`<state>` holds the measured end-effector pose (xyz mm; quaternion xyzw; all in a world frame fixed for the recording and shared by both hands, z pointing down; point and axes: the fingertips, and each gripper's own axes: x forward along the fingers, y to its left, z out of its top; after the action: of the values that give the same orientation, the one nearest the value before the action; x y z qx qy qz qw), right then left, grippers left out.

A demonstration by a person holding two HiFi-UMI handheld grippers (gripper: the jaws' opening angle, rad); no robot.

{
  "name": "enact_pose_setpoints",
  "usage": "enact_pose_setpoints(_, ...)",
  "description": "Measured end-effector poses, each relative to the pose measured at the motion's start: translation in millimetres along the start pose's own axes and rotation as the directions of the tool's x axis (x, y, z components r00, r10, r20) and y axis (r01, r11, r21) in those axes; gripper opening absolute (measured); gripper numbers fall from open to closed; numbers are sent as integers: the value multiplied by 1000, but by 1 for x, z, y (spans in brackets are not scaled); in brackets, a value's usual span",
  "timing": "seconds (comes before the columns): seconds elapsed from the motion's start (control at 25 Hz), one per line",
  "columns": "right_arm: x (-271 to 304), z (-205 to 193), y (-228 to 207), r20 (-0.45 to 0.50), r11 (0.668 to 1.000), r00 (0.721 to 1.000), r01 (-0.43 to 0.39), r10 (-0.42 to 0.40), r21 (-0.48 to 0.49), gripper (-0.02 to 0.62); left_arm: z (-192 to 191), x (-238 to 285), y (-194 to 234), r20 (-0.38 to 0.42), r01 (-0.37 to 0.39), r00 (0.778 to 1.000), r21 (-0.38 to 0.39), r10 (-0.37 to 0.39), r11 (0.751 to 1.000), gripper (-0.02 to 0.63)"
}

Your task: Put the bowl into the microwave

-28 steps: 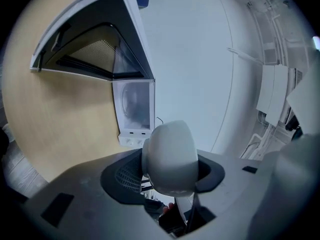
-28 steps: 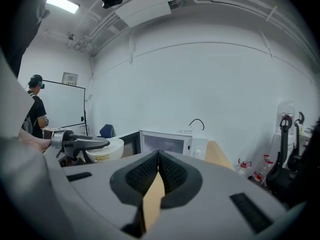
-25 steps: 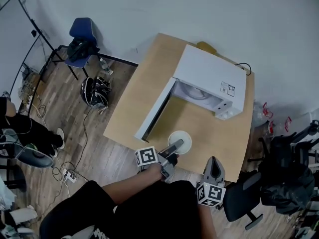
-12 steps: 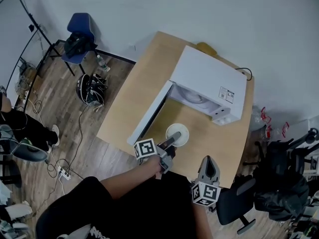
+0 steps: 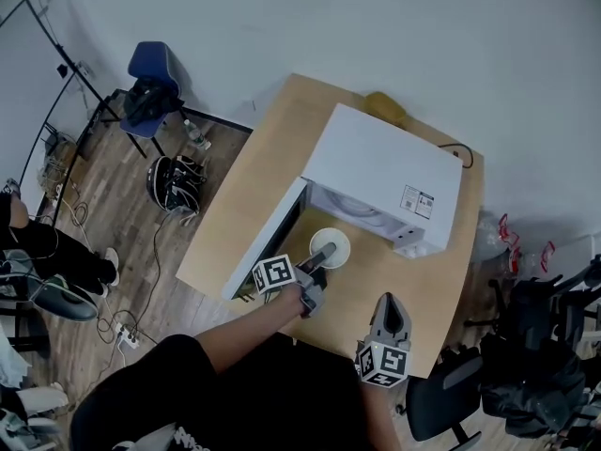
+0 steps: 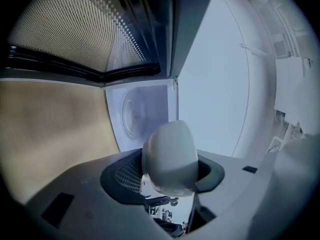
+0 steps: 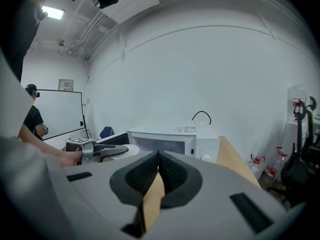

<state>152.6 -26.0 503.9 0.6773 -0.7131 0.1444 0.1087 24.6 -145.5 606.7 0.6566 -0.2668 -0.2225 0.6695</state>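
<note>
A white bowl (image 5: 332, 244) hangs just above the table (image 5: 258, 172), right in front of the white microwave's (image 5: 380, 172) open cavity. My left gripper (image 5: 324, 255) is shut on its near rim, pointing level at the opening. In the left gripper view the bowl (image 6: 170, 156) sits pinched between the jaws, with the glass turntable (image 6: 137, 111) straight ahead. The microwave door (image 5: 268, 238) stands swung out to the left. My right gripper (image 5: 391, 303) hovers over the table's front edge, shut and empty; its view shows the pads (image 7: 165, 176) touching.
A black cable (image 5: 460, 125) and a yellowish object (image 5: 385, 106) lie behind the microwave. On the floor to the left are a blue chair (image 5: 155, 73) and a dark helmet (image 5: 177, 175). A black office chair (image 5: 451, 393) stands by my right side.
My left gripper has carried the bowl forward from the table's front part to the microwave's opening. The right gripper has moved forward a little too.
</note>
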Motion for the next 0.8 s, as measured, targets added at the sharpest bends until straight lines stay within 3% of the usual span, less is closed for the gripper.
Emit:
enact_pose_setpoints(0.32, 16, -17, -40, -65, 999, 998, 17, -14, 39, 60, 25, 57, 42, 70, -27, 997, 8, 27, 1000, 222)
enact_pose_setpoints(0.8, 31, -42, -85, -146, 998, 989, 39, -31, 47, 60, 56, 121, 97, 156, -137, 978, -35, 141, 990, 222)
